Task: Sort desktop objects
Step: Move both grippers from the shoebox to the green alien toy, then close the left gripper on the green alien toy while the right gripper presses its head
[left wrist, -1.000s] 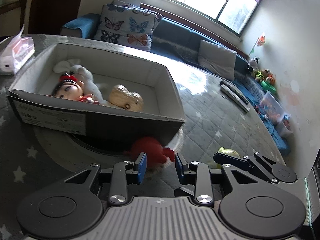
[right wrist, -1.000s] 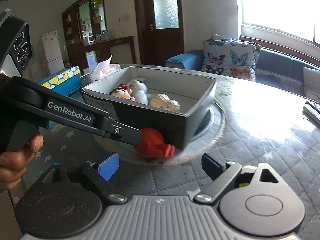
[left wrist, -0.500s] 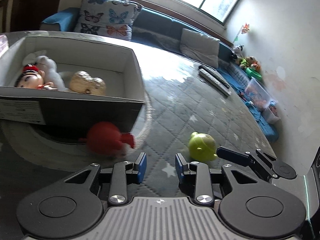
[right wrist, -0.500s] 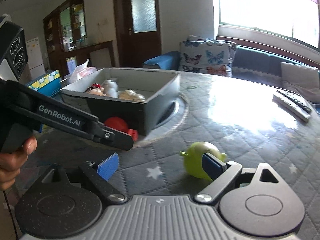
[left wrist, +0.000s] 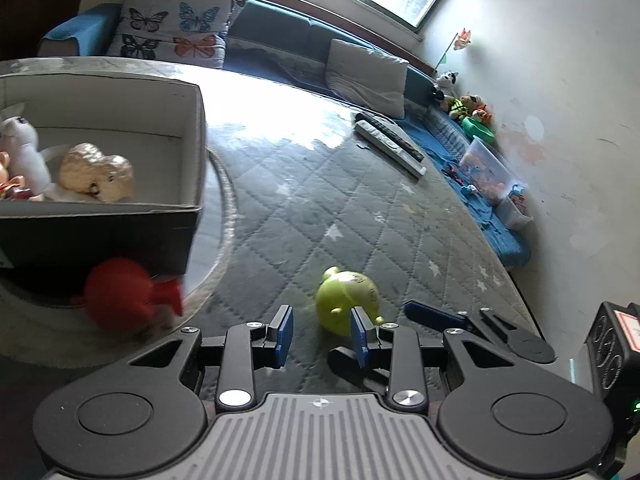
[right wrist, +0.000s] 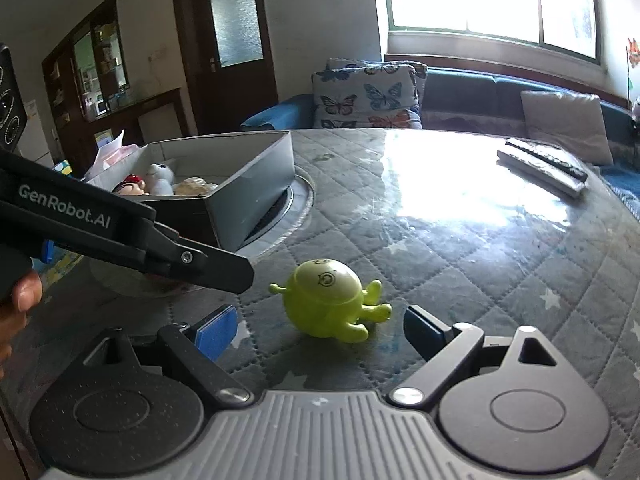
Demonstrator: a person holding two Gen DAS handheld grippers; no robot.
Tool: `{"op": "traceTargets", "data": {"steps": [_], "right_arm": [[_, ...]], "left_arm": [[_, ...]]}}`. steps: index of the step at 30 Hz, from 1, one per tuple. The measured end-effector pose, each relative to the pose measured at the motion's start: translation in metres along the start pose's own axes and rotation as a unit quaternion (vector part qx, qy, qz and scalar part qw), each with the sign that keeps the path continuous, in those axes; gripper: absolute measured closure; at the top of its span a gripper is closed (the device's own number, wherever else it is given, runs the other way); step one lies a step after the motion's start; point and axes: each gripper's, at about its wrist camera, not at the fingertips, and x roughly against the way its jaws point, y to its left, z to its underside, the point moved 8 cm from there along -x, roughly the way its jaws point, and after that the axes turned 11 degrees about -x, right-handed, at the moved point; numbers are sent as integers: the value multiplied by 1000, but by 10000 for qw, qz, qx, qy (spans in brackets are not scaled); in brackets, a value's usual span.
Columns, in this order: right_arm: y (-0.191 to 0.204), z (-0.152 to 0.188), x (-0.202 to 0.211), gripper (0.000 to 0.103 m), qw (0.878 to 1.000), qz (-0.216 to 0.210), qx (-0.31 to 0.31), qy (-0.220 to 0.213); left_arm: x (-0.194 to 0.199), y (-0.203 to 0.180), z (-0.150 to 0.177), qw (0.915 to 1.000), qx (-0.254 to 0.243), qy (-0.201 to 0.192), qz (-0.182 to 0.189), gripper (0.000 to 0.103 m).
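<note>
Lying on its side on the quilted table (right wrist: 460, 248), the green toy (right wrist: 326, 304) looks hard, light & slippery. Right gripper (right wrist: 316, 330) is wide open round it; left gripper (left wrist: 322, 336) half open, empty. Grab its round belly, not legs.

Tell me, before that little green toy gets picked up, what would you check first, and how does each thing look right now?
1. Right gripper open wide enough: ok, its blue pads stand on either side of the green toy, not touching.
2. Green toy lying free on the table: ok, on its side, nothing on it.
3. Left gripper out of the way: not ok, it is open close beside the toy.
4. Room in the box: ok, bare floor beside the toys inside.
5. Red toy clear of the path: cannot tell, it is blurred by the box.
</note>
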Motion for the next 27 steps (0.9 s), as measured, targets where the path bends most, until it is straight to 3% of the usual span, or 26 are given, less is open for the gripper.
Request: {"op": "traceTargets", "data": {"steps": [16,27], "right_arm": [[-26,-1,-24,15,9988,7,-474,143],[-24,-4,-26,29,9992,57,-393,90]], "left_arm": [[-29,-3,-17,9997,165,126,160,69],[-40,-1,-21,9988,357,144,290,68]]}}
